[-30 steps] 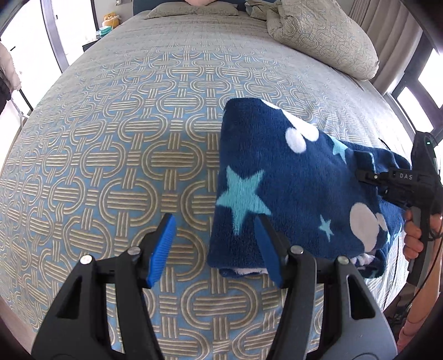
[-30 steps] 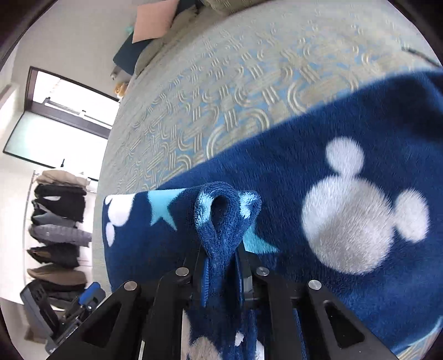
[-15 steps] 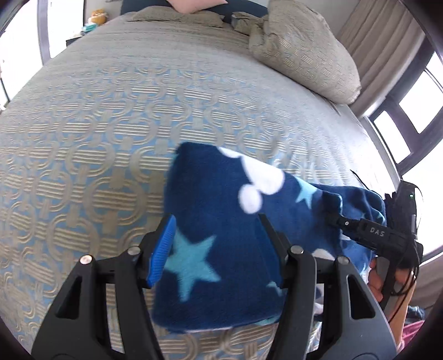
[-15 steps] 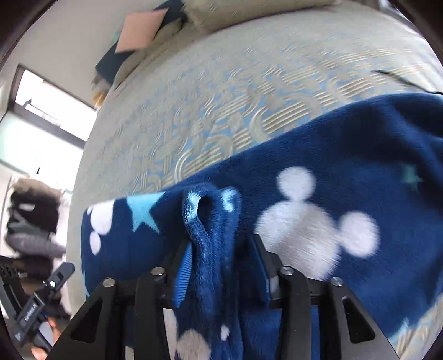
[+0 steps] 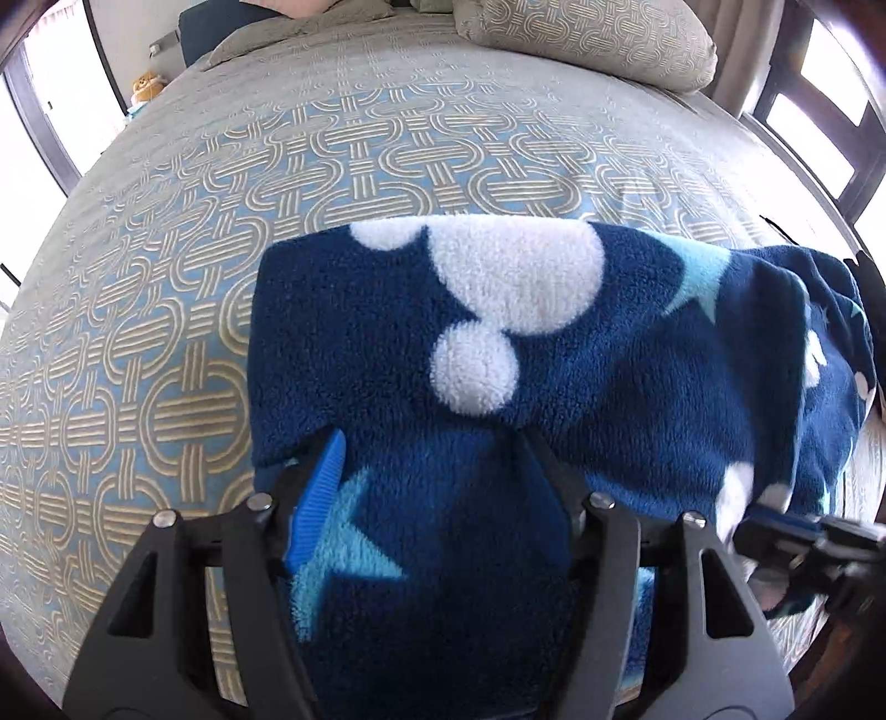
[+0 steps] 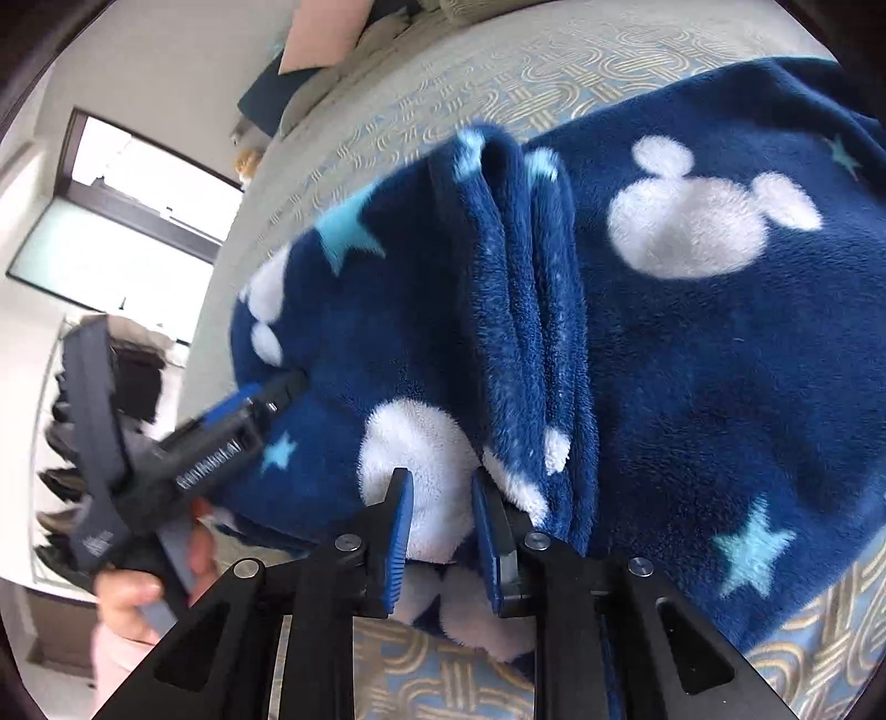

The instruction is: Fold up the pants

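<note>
Navy fleece pants with white mouse heads and pale stars lie folded on the patterned bedspread. My left gripper points down onto their left end. Its jaws are opening, and a thick fold of fleece fills the gap between them. In the right wrist view it enters from the left as the left gripper, held by a hand. My right gripper sits at the near edge of the pants. Its jaws are closing to a narrow gap with only fleece beneath. A raised ridge of cloth runs ahead of it.
A patterned pillow lies at the head of the bed. Windows stand on both sides of the room. A rack of dark clothes is beyond the bed's left side. The bed's near edge runs just under the pants.
My left gripper slid right and down from the bare bedspread onto the pants' left end. My right gripper let go of the fold it pinched and drew back to the near edge.
</note>
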`<state>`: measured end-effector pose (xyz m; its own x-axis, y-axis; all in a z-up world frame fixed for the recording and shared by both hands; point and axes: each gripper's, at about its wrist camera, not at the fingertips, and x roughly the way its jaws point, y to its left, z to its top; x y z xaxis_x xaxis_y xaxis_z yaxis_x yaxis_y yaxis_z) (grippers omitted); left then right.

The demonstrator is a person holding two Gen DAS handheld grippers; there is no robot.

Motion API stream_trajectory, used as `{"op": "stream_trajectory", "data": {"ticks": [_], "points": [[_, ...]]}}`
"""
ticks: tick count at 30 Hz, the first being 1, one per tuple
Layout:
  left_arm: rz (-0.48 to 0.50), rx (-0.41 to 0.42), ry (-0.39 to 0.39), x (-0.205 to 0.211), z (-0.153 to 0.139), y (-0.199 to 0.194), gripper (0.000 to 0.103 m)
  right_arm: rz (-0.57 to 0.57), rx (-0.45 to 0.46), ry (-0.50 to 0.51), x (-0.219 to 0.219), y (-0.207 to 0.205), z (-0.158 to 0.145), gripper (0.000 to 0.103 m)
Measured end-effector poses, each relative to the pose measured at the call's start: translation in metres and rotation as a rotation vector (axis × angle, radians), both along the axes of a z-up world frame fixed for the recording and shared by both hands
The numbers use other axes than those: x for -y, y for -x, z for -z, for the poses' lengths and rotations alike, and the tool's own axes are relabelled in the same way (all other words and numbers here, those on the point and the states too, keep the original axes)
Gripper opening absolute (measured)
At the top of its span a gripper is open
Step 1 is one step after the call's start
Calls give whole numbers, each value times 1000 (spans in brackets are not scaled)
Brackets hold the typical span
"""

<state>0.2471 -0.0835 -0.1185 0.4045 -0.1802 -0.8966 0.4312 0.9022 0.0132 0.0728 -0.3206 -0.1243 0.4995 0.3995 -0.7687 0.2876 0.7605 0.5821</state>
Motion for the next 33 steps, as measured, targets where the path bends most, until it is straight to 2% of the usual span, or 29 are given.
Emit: {"op": "stream_trajectory", "data": {"ticks": [2,4,5,7,8,9,11,12,14,16,19,20,25,26,28,31,33], "points": [[-22,-4,-1,-7,-11,9,65,2,32,77,-1,7,-21,24],[-18,1,77,-19,-29,29,65,-24,91,157,-4,17,-36,26],[-1,0,112,-23,-32,39,70,-44,102,209,-7,21,-39,30],[6,-20,72,-23,-23,50,77,-52,50,244,-5,25,-27,31],[21,-16,29,-20,-13,55,77,-47,21,243,-3,23,-19,31],[52,12,-27,-15,-4,60,78,-33,-18,215,1,26,-6,31],[55,51,-49,-11,-10,67,77,2,-23,133,11,36,3,31],[45,41,-33,-8,-19,70,77,24,-4,116,19,45,1,31],[59,23,33,-2,-34,75,77,53,19,144,30,59,-6,32],[87,40,79,13,-51,82,77,98,21,184,51,77,-11,36],[161,66,106,46,-63,88,77,237,-3,182,96,89,-8,43],[175,75,104,55,-62,84,77,305,-21,165,114,99,-5,44],[239,61,96,106,-45,75,77,459,-67,99,165,130,14,53],[241,53,90,114,-43,75,77,491,-67,73,176,135,21,58],[254,28,64,127,-31,75,77,541,-57,13,195,139,26,61],[233,-19,-5,135,-8,70,74,597,-40,-61,208,135,37,61],[208,-34,-16,136,2,68,74,616,-8,-101,224,132,40,62]]}}
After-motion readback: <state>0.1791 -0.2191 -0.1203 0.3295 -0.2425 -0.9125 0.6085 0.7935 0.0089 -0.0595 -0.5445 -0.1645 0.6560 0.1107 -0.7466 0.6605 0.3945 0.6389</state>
